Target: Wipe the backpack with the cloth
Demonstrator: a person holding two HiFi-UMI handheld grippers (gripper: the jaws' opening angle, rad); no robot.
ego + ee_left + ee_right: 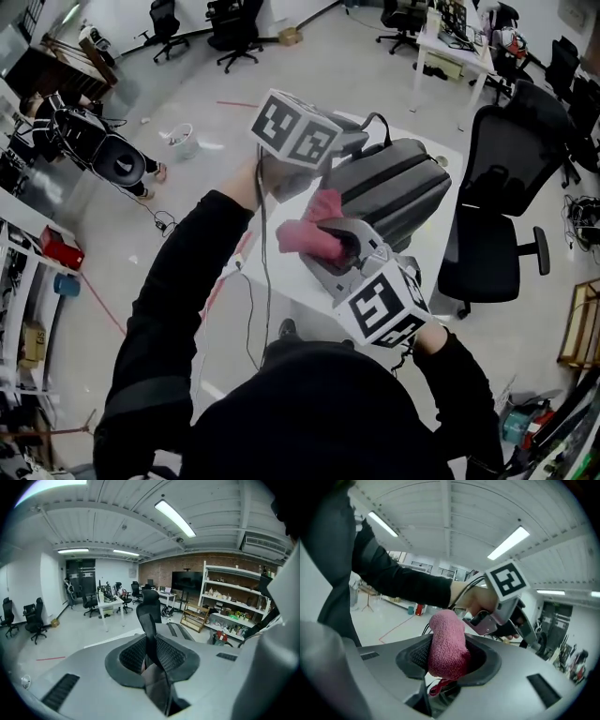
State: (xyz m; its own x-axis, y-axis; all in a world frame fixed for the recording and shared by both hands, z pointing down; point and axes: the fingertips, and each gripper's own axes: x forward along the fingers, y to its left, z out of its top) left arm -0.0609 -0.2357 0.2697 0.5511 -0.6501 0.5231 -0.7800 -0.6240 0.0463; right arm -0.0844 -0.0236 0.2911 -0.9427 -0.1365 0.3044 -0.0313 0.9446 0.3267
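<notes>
At the left end of the gray backpack (398,187), the left gripper (151,663): jaws nearly together, pinching a thin dark strap (159,691), most likely the backpack's own, though not certain from the left gripper view. Reads as a steadying hold.

Just at the backpack's near-left edge, the pink cloth (446,641), bunched into a thick wad and sticking out past the tips of the right gripper (447,658), with jaws partway closed and clamped firmly on it. Against the fabric or just off it; contact not clear from the head view.

The backpack itself lying across a white table (448,152). To the backpack's right, apart from it, a black office chair (506,178).

Looks like the set-up for a wiping stroke: bag held, cloth in grip, no pass visibly under way.

Next calls for laying the wad flat on the backpack's near face, pressing lightly, then dragging along its length. Needs the left hold kept firm against any sliding on the table, and the right clamp kept tight against the cloth pulling free under the drag.
</notes>
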